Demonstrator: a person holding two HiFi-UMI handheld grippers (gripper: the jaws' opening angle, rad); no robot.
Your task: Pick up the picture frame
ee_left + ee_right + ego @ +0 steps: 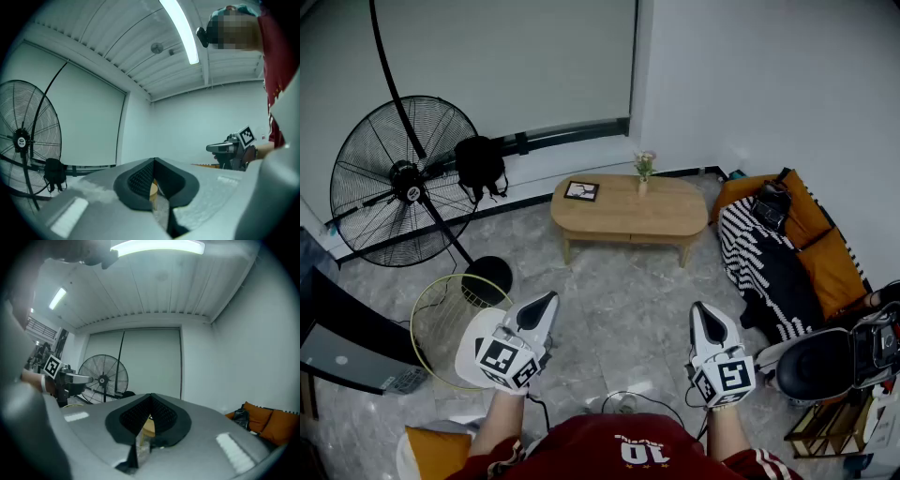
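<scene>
**Both jaws clenched and empty, frame far ahead**

Holding the left gripper (pixel 547 300) and the right gripper (pixel 701 311) level above the floor (pixel 619 309), side by side, both pointing toward the low wooden tabletop (pixel 666 217).

In the left gripper view, jaws closed tip to tip, with nothing gripped. Only a thin slit below the tips, and through it a small piece of the tabletop. The same in the right gripper view: jaws pressed together, empty, again a bit of tabletop in the slit.

As for the frame (pixel 581 191): lying flat near the left end of the tabletop, close to the far edge. Well apart from both pairs of jaws and touched by neither. Ahead of the left jaws and a little to the right of them. Ahead of the right jaws and clearly to the left of them.

Further right on the tabletop, a small vase (pixel 643 178), apart from the frame. At the far left of the room, a big standing fan (pixel 398 183). At the right, an orange sofa (pixel 811 234) with a striped blanket (pixel 759 262) over it.
</scene>
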